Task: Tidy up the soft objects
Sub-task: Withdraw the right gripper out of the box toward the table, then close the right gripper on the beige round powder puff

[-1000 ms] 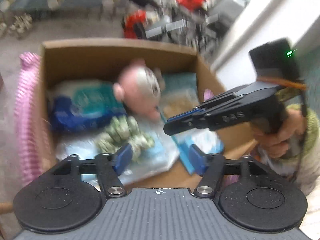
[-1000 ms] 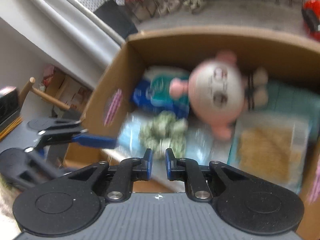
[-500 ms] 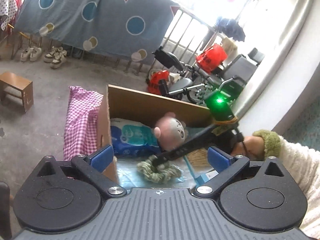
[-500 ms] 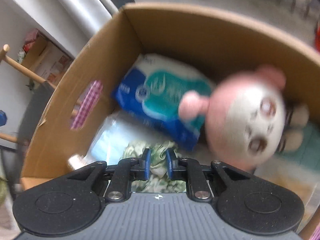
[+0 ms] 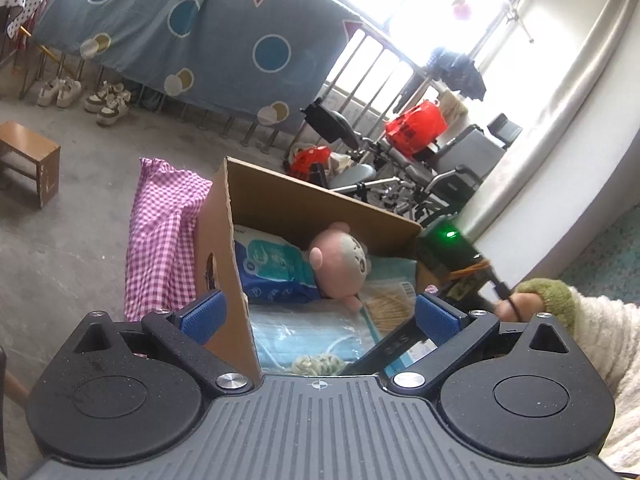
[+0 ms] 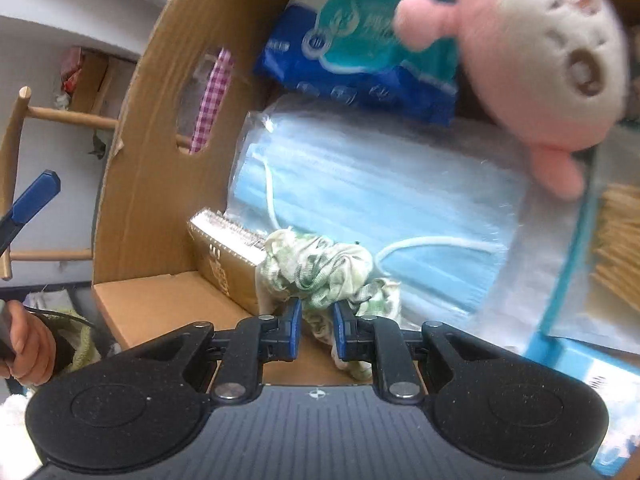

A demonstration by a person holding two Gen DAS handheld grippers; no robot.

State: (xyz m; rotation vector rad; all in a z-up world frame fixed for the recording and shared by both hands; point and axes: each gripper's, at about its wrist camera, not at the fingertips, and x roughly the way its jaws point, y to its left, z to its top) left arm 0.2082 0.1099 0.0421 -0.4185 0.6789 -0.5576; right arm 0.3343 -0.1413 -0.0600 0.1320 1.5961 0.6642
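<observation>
An open cardboard box [image 5: 320, 208] holds a pink plush toy [image 5: 344, 256], a blue wipes pack [image 5: 272, 268], a bag of blue face masks [image 5: 304, 328] and a green-white scrunchie [image 5: 316, 362]. My left gripper [image 5: 320, 316] stands wide open and holds nothing, with the box's near left wall rising between its pads. My right gripper [image 6: 316, 316] is shut and points steeply down into the box. Its tips touch the scrunchie [image 6: 320, 268], and fabric shows through the narrow gap. The plush toy [image 6: 540, 60] lies beyond, at the upper right.
A pink checked cloth [image 5: 164, 240] hangs outside the box's left wall. A small gold carton [image 6: 228, 256] and a pack of wooden sticks [image 6: 616, 248] also lie in the box. A wooden stool [image 5: 28, 160], shoes [image 5: 80, 96] and wheelchairs [image 5: 400, 176] stand on the floor behind.
My left gripper opened wide, drew back from over the box and tipped up towards the room. My right gripper, still shut, sank into the box until its tips met the scrunchie.
</observation>
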